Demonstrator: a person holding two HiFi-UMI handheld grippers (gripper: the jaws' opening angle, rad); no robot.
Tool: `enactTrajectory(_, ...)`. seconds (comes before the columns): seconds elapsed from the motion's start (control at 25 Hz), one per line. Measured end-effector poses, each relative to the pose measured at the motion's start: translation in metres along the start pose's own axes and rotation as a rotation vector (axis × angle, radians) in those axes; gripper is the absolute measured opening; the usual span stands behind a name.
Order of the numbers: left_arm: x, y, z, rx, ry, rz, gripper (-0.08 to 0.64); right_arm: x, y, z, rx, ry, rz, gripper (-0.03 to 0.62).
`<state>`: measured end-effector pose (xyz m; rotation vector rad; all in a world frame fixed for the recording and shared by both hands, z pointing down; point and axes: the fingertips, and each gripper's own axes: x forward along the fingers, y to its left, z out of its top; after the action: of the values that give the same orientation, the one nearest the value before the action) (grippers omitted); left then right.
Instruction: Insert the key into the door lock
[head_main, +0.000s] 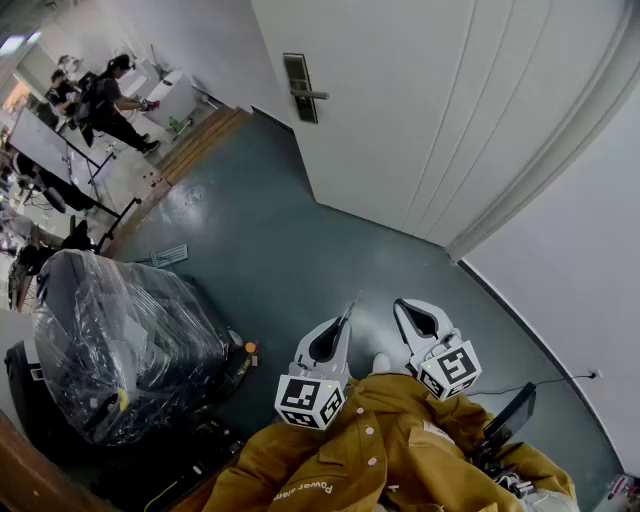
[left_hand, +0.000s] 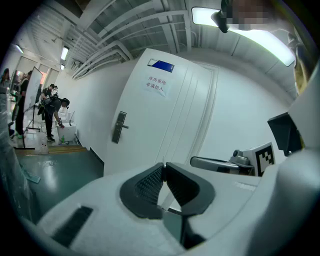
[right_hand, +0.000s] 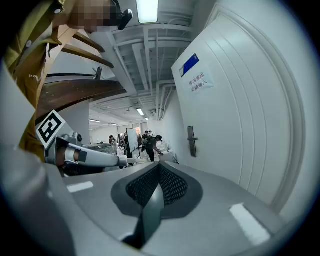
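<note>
Far L, bkgd: two people (head_main: 105, 98) bent over gear, well away from the door. Lower L: a big bundle wrapped in clear plastic (head_main: 120, 340) on the dark green floor (head_main: 260, 250). Next, L gripper (head_main: 343, 322), held out in front of a mustard jacket (head_main: 340, 460). Its jaws are pinched nearly together on the key (head_main: 349, 309), which shows as a thin metal sliver poking out past the tips and aimed roughly twd the door. In the L gripper view the pads meet at the tip w/ only that sliver between them. The key is well apart from the lock, not in it. The white door (head_main: 420, 110) is closed. Its dark lock plate (head_main: 298, 88) w/ a short lever handle (head_main: 312, 95) sits near the door's L edge, up and ahead of both grippers. R gripper (head_main: 400, 304) is just beside the L one, jaws fully together w/ nothing between them. Far R: plain white wall (head_main: 570, 270).
</note>
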<state>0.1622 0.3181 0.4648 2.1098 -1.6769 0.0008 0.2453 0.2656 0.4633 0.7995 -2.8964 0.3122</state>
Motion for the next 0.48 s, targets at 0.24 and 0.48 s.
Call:
enactTrajectory(0.24, -0.0024, -0.0006, 0.0000, -0.007, 0.001, -0.001, 0.025, -0.0010, 0.0018, 0.0003, 0.000, 0.005, -0.002, 0.005)
enactTrajectory(0.48, -0.0037, 0.0027, -0.0033, -0.008, 0.008, 0.002, 0.025, 0.0010, 0.0065, -0.0006, 0.035, -0.017, 0.025, 0.006)
